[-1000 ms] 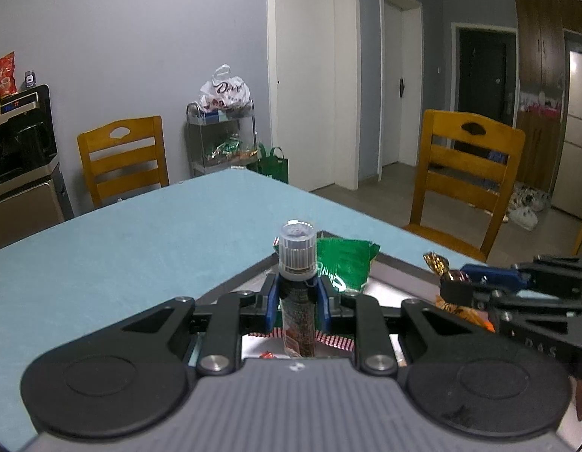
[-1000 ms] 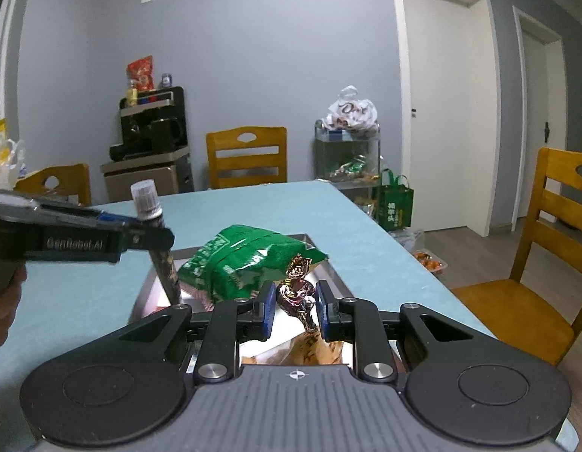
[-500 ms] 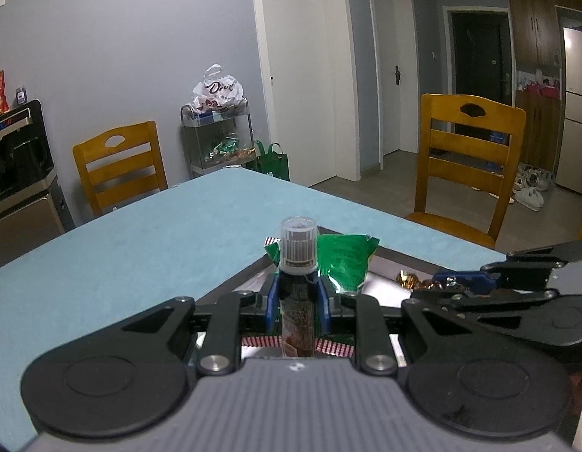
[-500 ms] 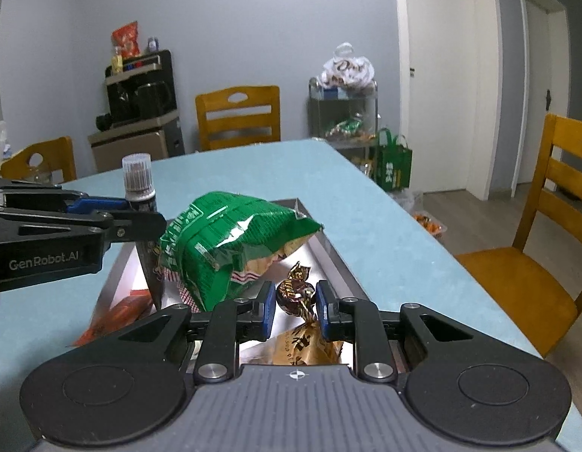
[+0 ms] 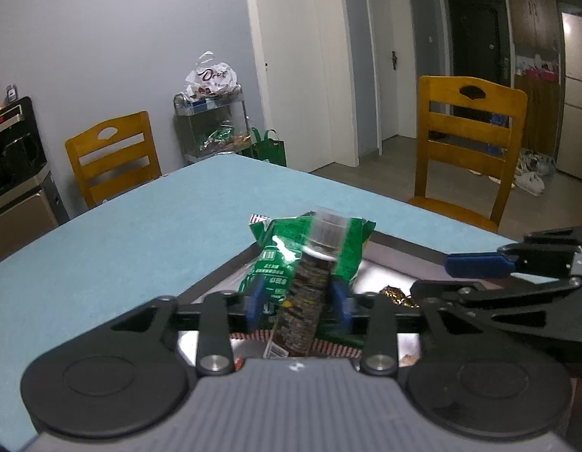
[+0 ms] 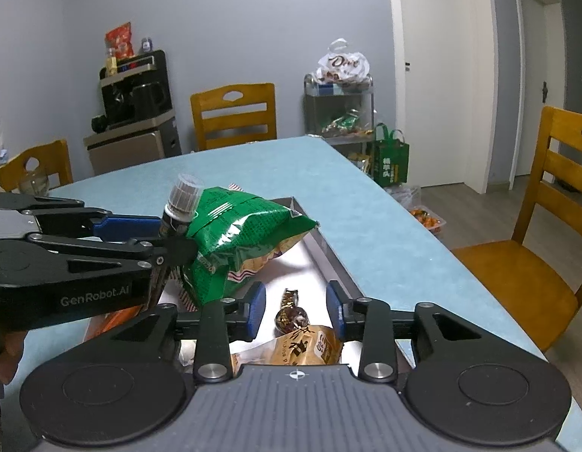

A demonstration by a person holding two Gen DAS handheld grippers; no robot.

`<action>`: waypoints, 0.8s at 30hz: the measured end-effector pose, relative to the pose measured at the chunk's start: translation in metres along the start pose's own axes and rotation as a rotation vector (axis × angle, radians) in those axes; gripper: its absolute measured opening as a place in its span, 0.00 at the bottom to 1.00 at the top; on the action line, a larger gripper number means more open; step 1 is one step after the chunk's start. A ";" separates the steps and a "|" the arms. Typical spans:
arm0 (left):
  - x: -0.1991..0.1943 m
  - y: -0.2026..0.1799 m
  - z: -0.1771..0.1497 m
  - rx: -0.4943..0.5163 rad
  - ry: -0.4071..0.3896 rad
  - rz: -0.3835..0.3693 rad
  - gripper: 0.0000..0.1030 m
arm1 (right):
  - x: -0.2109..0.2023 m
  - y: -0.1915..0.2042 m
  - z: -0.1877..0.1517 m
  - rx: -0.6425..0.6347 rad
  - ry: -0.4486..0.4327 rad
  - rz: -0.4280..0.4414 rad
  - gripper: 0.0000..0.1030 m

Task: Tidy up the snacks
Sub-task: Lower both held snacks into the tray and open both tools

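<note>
A metal tray (image 6: 334,263) on the teal table holds a green chip bag (image 6: 245,233), a brown-wrapped candy (image 6: 291,314) and a gold snack pack (image 6: 309,346). My left gripper (image 5: 296,299) is open; a dark bottle with a grey cap (image 5: 309,293) leans between its jaws, tilted right. The bottle also shows in the right wrist view (image 6: 179,203), against the chip bag. My right gripper (image 6: 295,310) is open above the candy, which lies in the tray.
Wooden chairs (image 5: 468,150) (image 6: 234,113) stand around the teal table (image 5: 121,245). A metal shelf cart with snack bags (image 6: 339,105) and a green bag (image 6: 390,162) stand by the wall. An orange packet (image 6: 117,318) lies in the tray's left part.
Both grippers have opened. The candy has dropped from my right gripper into the tray. The bottle has tipped to the right between my left gripper's jaws.
</note>
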State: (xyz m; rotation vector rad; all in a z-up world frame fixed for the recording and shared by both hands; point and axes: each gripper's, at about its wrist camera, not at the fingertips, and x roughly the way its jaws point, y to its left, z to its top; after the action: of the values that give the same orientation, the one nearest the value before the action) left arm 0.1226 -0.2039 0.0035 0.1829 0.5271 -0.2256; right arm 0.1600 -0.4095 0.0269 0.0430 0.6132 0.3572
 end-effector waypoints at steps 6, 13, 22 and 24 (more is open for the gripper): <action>-0.009 0.012 -0.001 -0.056 -0.026 0.017 0.84 | -0.005 0.000 -0.001 0.016 -0.011 -0.015 0.50; -0.028 0.027 -0.002 -0.085 -0.048 0.006 0.93 | -0.025 0.000 -0.007 0.039 -0.060 -0.024 0.77; -0.050 0.033 -0.004 -0.083 -0.059 -0.019 0.94 | -0.050 0.008 -0.007 0.052 -0.101 -0.059 0.88; -0.052 0.034 -0.006 -0.083 -0.054 -0.025 0.94 | -0.050 0.010 -0.007 0.053 -0.096 -0.068 0.89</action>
State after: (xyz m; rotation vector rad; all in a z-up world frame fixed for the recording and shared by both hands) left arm 0.0851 -0.1615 0.0294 0.0895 0.4839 -0.2320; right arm 0.1147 -0.4178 0.0504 0.0897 0.5277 0.2719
